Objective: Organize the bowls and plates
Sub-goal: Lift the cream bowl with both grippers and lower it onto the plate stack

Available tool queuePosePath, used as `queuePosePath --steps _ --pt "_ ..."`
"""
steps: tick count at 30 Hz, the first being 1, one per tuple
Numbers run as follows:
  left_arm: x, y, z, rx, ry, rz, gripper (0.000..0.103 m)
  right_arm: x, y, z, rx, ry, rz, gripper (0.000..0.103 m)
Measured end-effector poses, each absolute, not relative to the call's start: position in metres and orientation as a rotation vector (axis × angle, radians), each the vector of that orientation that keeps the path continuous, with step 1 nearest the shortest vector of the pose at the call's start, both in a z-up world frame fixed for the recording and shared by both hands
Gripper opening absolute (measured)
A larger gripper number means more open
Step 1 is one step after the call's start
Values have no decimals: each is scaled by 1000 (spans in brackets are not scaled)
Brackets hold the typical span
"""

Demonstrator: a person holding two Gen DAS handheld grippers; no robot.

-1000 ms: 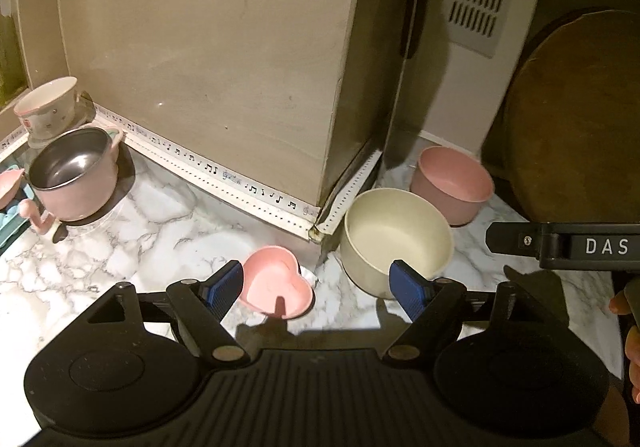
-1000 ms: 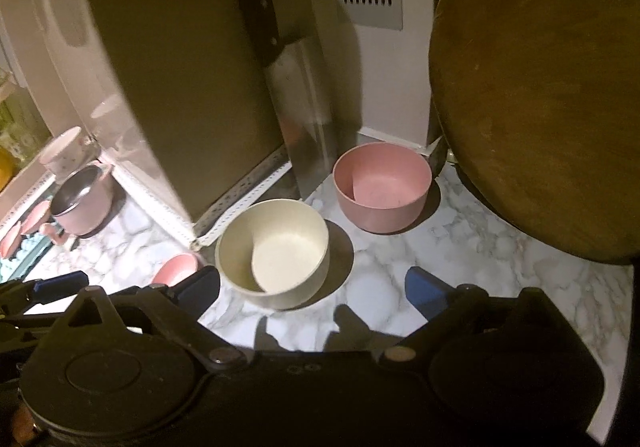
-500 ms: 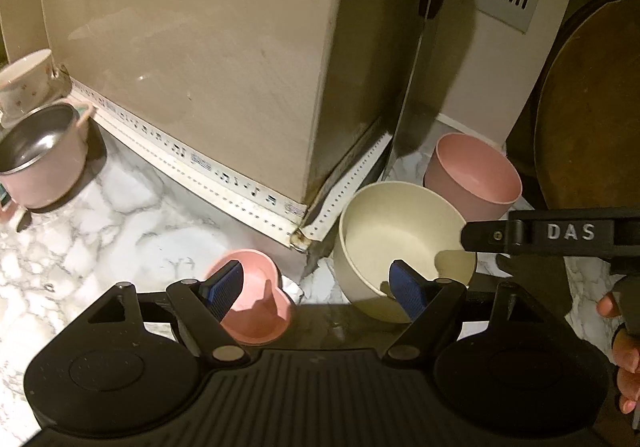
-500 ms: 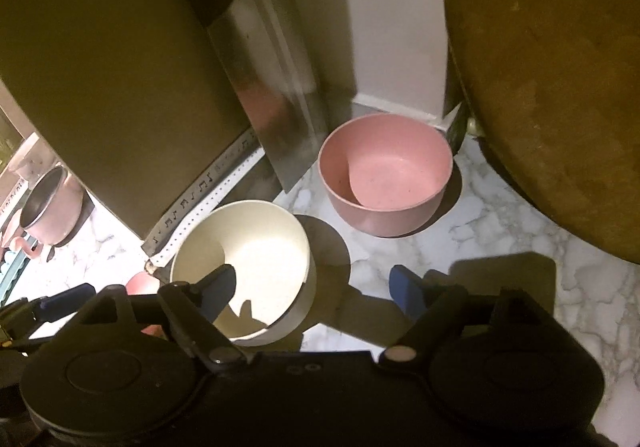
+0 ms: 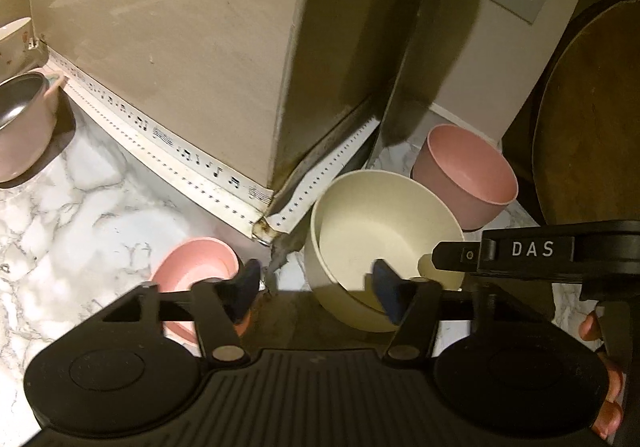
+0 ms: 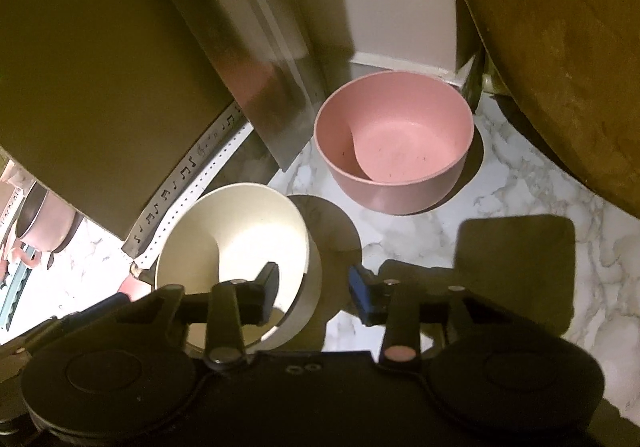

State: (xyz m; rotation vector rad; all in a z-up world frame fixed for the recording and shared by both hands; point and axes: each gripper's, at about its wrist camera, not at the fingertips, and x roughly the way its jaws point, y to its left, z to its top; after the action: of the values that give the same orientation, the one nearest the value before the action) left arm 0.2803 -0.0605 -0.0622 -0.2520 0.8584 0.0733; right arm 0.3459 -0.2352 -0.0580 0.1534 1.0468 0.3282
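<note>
A cream bowl stands on the marble counter, with a pink bowl just behind it. My left gripper straddles the cream bowl's left wall, right finger inside; its jaws are closing and a gap still shows at the pads. My right gripper straddles the bowl's right wall, left finger inside, jaws closing, pads not seen pressing. In the left wrist view it shows as a black arm at the rim. A small pink heart-shaped dish lies under my left finger.
A beige box stands close behind the bowls, with a cleaver leaning by its corner. A big round wooden board leans at the right. A pink pot and a cup sit far left.
Both grippers came down and closer to the cream bowl. Their jaws narrowed from wide, and each now has one finger inside the bowl.
</note>
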Motion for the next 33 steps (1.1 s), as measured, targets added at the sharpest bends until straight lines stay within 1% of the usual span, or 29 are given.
queuePosePath --steps 2,3,5,7,9,10,11,13,15,24,33 --pt "282 -62 -63 -255 861 70 42 345 -236 -59 158 1050 329 31" --pt "283 -63 -64 -257 863 64 40 345 -236 -59 160 1053 330 30" --pt "286 -64 -65 -263 870 54 32 345 -236 -59 160 1055 326 25" --pt "289 -65 -66 -267 876 48 29 344 -235 -59 162 1055 330 21" --pt "289 -66 -65 -260 874 46 23 343 -234 -58 158 1053 329 16" --pt "289 -67 -65 -258 875 42 20 342 -233 -57 151 1050 328 13" --pt "289 -67 -64 -256 877 41 20 342 -231 -56 144 1049 327 10" --pt "289 -68 -63 -252 882 40 20 340 -229 -54 127 1048 318 10" --pt "287 -68 -63 -247 890 40 17 339 -227 -53 119 1051 307 10" --pt "261 -69 -47 -231 932 21 16 315 -221 -37 83 1061 292 9" --pt "217 -60 -24 -201 938 13 16 279 -209 -9 71 1055 299 9"
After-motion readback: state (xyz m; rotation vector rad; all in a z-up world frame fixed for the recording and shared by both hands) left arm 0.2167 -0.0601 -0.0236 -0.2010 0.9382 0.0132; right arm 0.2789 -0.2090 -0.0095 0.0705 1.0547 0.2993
